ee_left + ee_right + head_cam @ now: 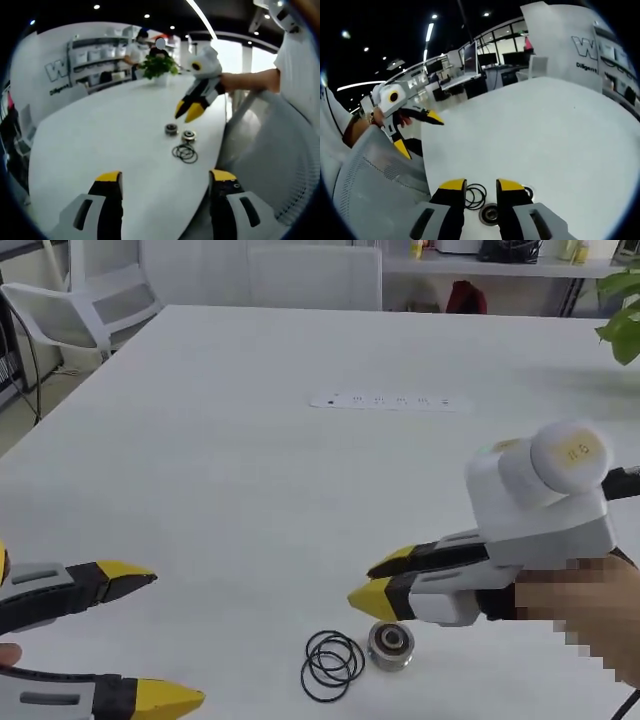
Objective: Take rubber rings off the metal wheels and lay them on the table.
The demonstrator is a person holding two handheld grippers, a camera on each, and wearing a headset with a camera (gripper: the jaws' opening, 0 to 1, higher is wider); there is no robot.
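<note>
Left tongs [165, 177]: you hold the jaws spread wide with nothing between them, low over the near edge of the table [250, 440] and well apart from the work. The head view's edge cuts off everything behind the jaws.
Right tongs [481, 186]: your jaws are parted by a modest gap and grip nothing. The tips hang over the wheels, clear of the tabletop.
Rubber rings [332, 660]: thin black loops lie flat on the table in a loose pile. They overlap, so you cannot count them with certainty.
Near wheel [390, 645]: it rests on the table just beside the pile. It is too small to tell whether a ring sits on its rim.
Second wheel [171, 129]: it lies just beside the first wheel, on the side away from the pile. In the right gripper view, a dark round edge beside one jaw may be this wheel; you cannot tell.
Power strip [390, 400]: white on the white table and faint, it lies well beyond the work.
</note>
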